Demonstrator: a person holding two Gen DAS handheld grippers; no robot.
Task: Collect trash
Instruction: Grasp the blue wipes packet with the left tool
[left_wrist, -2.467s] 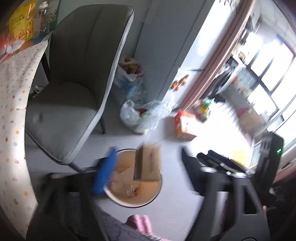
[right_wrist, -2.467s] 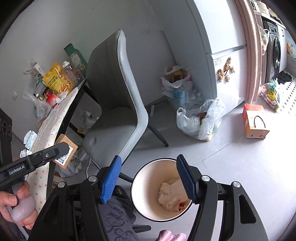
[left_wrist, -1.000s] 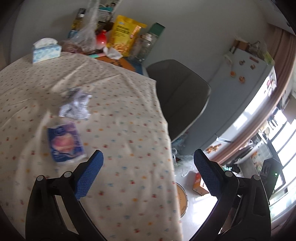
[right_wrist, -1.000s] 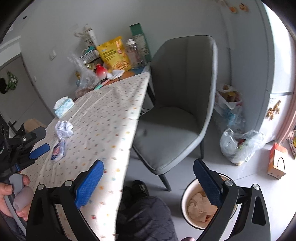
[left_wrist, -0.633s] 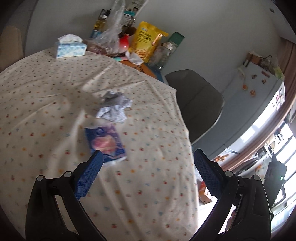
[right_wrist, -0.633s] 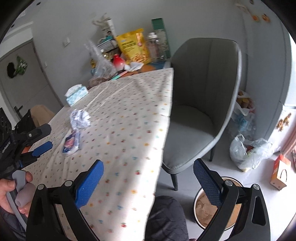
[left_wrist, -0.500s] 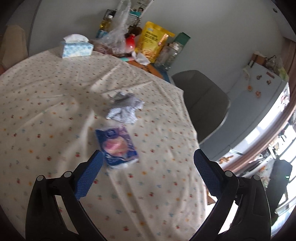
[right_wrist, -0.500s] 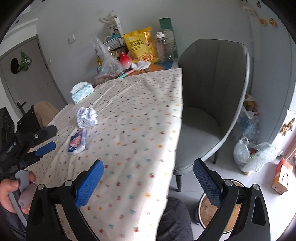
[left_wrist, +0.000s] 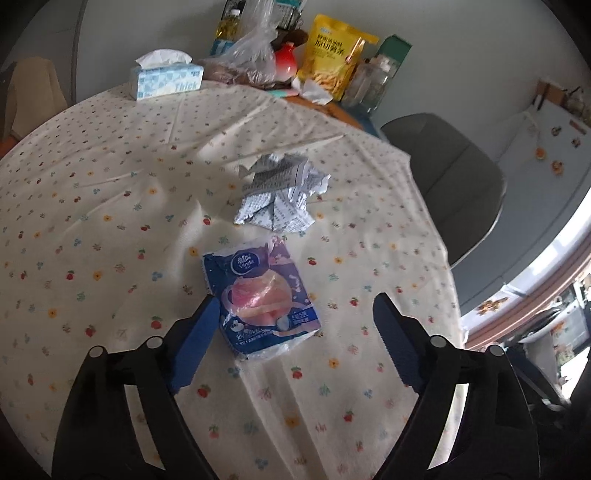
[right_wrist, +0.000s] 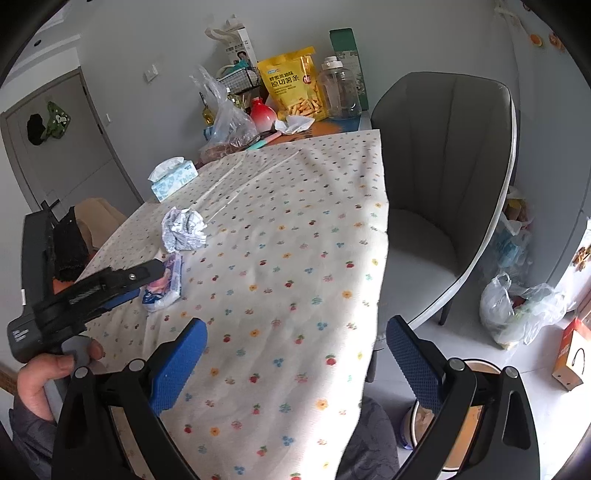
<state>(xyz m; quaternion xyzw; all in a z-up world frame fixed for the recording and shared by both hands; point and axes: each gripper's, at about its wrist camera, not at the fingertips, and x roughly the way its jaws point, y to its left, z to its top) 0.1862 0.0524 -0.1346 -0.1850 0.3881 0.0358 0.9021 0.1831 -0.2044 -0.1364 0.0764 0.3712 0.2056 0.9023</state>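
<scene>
The blue tissue packet lies flat on the flowered tablecloth, just before the crumpled paper, with the left gripper closing in around it, pads not yet touching, while the right gripper hangs wide apart, empty.

Flower-print tablecloth under tissue pack

Light: daylight from right, window glare | Shadows: soft | Focus: sharp — edges fisheye-bent, dark corners

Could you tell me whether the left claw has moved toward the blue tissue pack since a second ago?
Yes. The left claw has come closer; the tissue pack now lies between its closing jaws, untouched.
</scene>
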